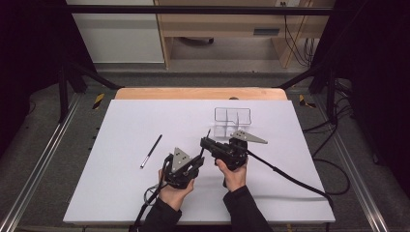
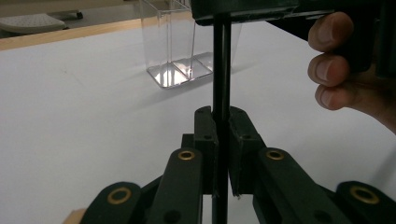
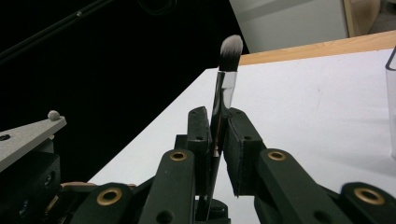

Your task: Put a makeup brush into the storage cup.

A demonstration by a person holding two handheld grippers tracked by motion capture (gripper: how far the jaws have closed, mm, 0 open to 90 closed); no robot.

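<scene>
High view: the white table (image 1: 125,159) carries a clear divided organizer (image 1: 233,121) toward its far side and a second dark brush (image 1: 151,151) lying flat, well left of the grippers. Near the front centre, the left gripper (image 1: 198,162) and the right gripper (image 1: 205,143) meet on one slender makeup brush (image 1: 205,145), raised off the surface.

Left gripper view: the jaws are clamped on the brush's black handle (image 2: 221,84), which runs straight up between them into the underside of the right gripper. Right gripper view: the jaws pinch the metal ferrule (image 3: 223,100), with the pale bristle tuft (image 3: 231,49) just beyond them.

Double support of this kind suggests a handover: one gripper steadies the handle while the other secures the head end, so the brush cannot tip.

The long axis runs from the left gripper's jaws through the right gripper's. Bristles point up and away, roughly toward the organizer, the likely destination.
</scene>
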